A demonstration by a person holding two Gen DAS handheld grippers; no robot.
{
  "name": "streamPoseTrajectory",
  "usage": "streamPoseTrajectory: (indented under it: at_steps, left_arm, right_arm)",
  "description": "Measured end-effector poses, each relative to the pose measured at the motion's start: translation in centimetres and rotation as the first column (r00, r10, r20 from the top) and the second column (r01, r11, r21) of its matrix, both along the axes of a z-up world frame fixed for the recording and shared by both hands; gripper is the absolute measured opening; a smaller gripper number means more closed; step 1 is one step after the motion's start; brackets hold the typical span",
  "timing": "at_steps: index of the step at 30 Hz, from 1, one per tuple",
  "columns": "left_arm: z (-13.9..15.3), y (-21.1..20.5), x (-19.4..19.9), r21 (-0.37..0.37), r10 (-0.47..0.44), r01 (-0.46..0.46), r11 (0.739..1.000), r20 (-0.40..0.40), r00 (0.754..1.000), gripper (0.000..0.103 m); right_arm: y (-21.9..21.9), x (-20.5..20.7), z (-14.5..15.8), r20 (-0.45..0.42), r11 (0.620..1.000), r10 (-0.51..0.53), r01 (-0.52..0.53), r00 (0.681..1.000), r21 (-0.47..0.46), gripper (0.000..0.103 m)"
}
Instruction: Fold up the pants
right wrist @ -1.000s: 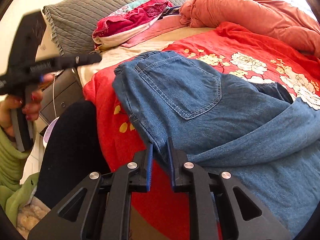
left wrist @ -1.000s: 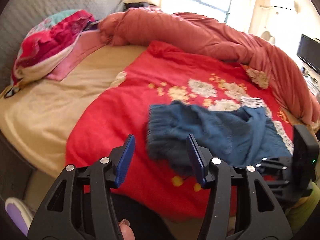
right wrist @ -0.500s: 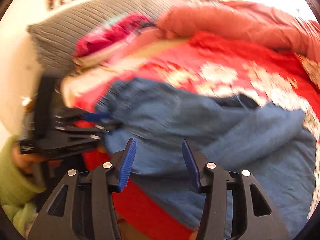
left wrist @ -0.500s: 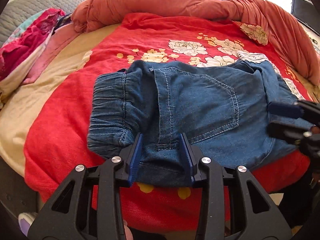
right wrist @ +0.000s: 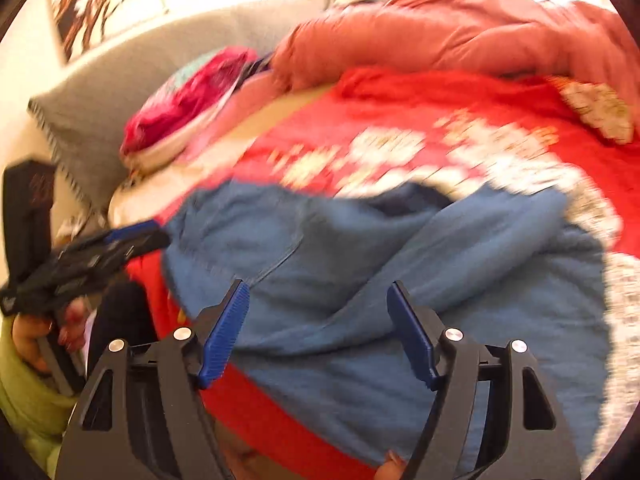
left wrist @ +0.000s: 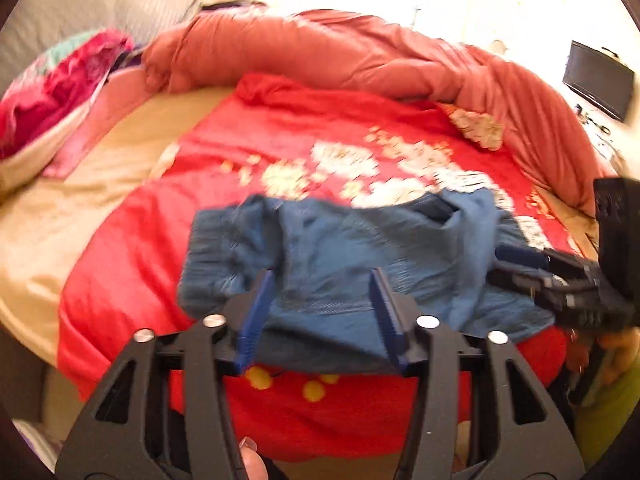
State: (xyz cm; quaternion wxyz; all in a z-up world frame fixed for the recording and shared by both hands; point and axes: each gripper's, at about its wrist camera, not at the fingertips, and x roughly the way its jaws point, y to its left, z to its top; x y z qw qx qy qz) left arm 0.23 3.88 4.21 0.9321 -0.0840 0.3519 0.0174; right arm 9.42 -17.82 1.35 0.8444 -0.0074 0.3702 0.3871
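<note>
Blue denim pants [left wrist: 340,264] lie crumpled on a red flowered blanket [left wrist: 320,136], elastic waistband to the left; they also show in the right wrist view [right wrist: 400,280]. My left gripper [left wrist: 322,316] is open and empty, just above the pants' near edge. My right gripper [right wrist: 318,334] is open and empty over the near part of the pants. The right gripper shows at the right in the left wrist view [left wrist: 560,280]; the left gripper shows at the left in the right wrist view [right wrist: 80,264]. Both views are motion-blurred.
A bunched salmon duvet [left wrist: 360,52] lies along the bed's far side. A grey pillow [right wrist: 100,92] and a pink patterned pillow [right wrist: 188,100] sit at the head. A beige sheet [left wrist: 60,208] lies left of the blanket. A dark screen [left wrist: 598,80] stands far right.
Both grippers have opened wider and drawn back from the pants. The right gripper, shut on the denim edge a second ago, has let go. The pants now lie more rumpled.
</note>
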Motion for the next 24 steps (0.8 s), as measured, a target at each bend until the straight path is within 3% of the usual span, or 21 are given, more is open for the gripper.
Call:
streamPoseTrajectory:
  at_steps: [5, 10, 12, 15, 17, 22, 24]
  left_arm:
    - [-0.1, -4.1, 2.1, -0.029, -0.117, 0.116, 0.993, -0.018, 0.993, 0.050]
    - [-2.3, -9.0, 5.2, -0.082, -0.265, 0.258, 0.963, -0.091, 0.960, 0.050]
    - [-3.2, -10.8, 6.5, -0.075, -0.306, 0.299, 0.951, -0.112, 0.945, 0.049]
    - [-4.3, -11.7, 8.2, -0.107, -0.339, 0.325, 0.940, -0.152, 0.929, 0.039]
    - [-4.9, -11.8, 9.7, -0.133, -0.336, 0.316, 0.939, -0.175, 0.926, 0.039]
    - [-5.4, -12.1, 12.7, -0.115, -0.322, 0.305, 0.946, -0.197, 0.926, 0.039]
    - [-5.5, -12.2, 13.2, -0.135, -0.341, 0.320, 0.938, -0.186, 0.921, 0.028]
  right_arm:
    - [-4.4, 1.9, 0.9, 0.054, 0.986, -0.167, 0.168, 0.984, -0.010, 0.079]
    - [-8.3, 3.5, 0.8, 0.080, 0.953, -0.299, 0.301, 0.951, -0.025, 0.081]
    - [-9.1, 4.0, 0.6, 0.069, 0.947, -0.320, 0.322, 0.945, -0.018, 0.081]
    - [-9.7, 4.4, 0.1, 0.066, 0.940, -0.340, 0.342, 0.938, -0.020, 0.081]
    - [-9.4, 4.6, 0.0, 0.064, 0.940, -0.337, 0.339, 0.939, -0.025, 0.081]
    - [-8.8, 5.7, 0.0, 0.046, 0.945, -0.323, 0.325, 0.945, -0.033, 0.081]
    - [-8.2, 6.7, 0.2, 0.035, 0.948, -0.313, 0.314, 0.949, -0.049, 0.085]
